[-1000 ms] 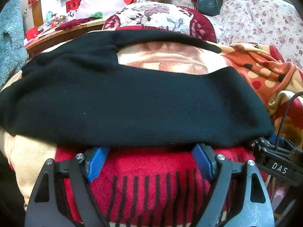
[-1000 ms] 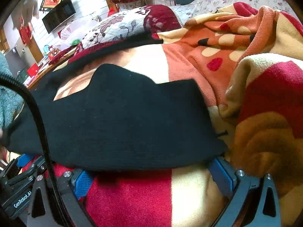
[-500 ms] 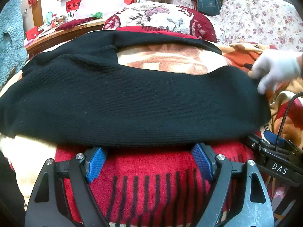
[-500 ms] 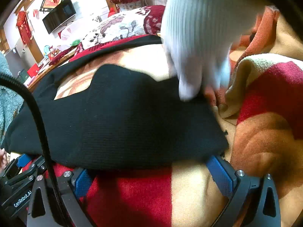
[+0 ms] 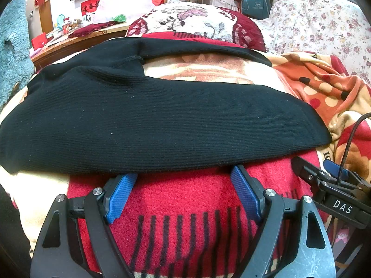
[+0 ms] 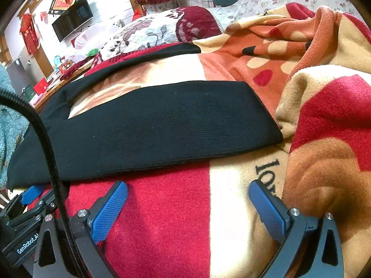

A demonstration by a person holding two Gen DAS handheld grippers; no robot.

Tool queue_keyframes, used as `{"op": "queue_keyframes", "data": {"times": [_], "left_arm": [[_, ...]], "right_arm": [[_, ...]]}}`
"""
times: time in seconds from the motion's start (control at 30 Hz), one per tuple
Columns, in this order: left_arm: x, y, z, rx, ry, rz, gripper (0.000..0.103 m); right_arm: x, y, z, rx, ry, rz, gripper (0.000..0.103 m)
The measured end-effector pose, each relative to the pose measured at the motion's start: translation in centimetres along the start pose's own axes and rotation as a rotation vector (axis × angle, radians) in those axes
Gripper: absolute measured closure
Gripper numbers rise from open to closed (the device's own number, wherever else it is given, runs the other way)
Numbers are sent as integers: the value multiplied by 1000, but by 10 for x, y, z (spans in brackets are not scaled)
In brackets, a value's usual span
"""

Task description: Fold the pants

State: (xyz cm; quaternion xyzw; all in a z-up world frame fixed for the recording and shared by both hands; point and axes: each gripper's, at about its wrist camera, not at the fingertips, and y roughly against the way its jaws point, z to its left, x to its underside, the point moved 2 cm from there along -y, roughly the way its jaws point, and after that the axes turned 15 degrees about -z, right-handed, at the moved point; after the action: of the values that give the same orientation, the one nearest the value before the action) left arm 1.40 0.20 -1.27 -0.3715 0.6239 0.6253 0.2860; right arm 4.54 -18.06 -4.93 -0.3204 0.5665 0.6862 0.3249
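Black ribbed pants (image 5: 162, 120) lie spread on a red and cream blanket (image 5: 185, 199), legs running to the right and apart. My left gripper (image 5: 183, 178) is open, its blue pads (image 5: 119, 194) just at the near edge of the near leg. My right gripper (image 6: 187, 199) is open and empty, a little short of the near leg's cuff end (image 6: 255, 120). The pants show in the right wrist view (image 6: 150, 129), flat with the far leg (image 6: 143, 55) behind. The right gripper's body shows at the right edge of the left wrist view (image 5: 334, 192).
A bunched orange and cream blanket fold (image 6: 313, 69) rises on the right. A patterned maroon cushion (image 5: 194, 20) lies beyond the pants. A cable (image 6: 46, 143) crosses the left of the right wrist view. A wooden table (image 5: 69, 44) with clutter stands at back left.
A white-gloved hand that touched the near leg's cuff half a second ago is gone. The cuff now lies flat and straight. The right gripper has drawn back from the pants' edge.
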Motion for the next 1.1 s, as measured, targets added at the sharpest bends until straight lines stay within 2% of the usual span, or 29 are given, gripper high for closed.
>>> {"op": "queue_keyframes", "data": {"times": [0.2, 0.27, 0.37, 0.47, 0.53, 0.57, 0.67, 0.77, 0.87, 0.97, 1.1], "left_arm": [[0, 2, 0, -28, -35, 1, 20], [1, 3, 3, -9, -23, 13, 20], [-2, 5, -1, 41, -34, 57, 21], [-10, 12, 1, 76, -7, 92, 21], [-17, 20, 8, 78, 36, 88, 21], [-22, 24, 10, 55, 30, 79, 21], [-38, 38, 12, 6, -31, 14, 21], [-55, 49, 24, 2, 2, -21, 21], [-70, 56, 39, 9, 58, -47, 21], [-79, 56, 50, -17, 59, -37, 21], [-83, 57, 62, -39, 68, -28, 21]], "right_arm": [[0, 0, -1, 1, 1, 0, 0], [-2, -3, 2, 16, 41, 15, 0], [0, -2, -4, -1, 21, 18, 0], [-5, 1, -2, -26, 24, 86, 0], [-10, 6, -1, -45, -18, 102, 8], [-14, 11, 1, -58, -35, 105, 14], [-29, 24, 19, -114, -11, 82, 15], [-45, 40, 49, -215, 75, 53, 15], [-61, 55, 73, -256, 143, -5, 15], [-74, 65, 92, -294, 170, -45, 15], [-83, 62, 104, -311, 176, -36, 18]]}}
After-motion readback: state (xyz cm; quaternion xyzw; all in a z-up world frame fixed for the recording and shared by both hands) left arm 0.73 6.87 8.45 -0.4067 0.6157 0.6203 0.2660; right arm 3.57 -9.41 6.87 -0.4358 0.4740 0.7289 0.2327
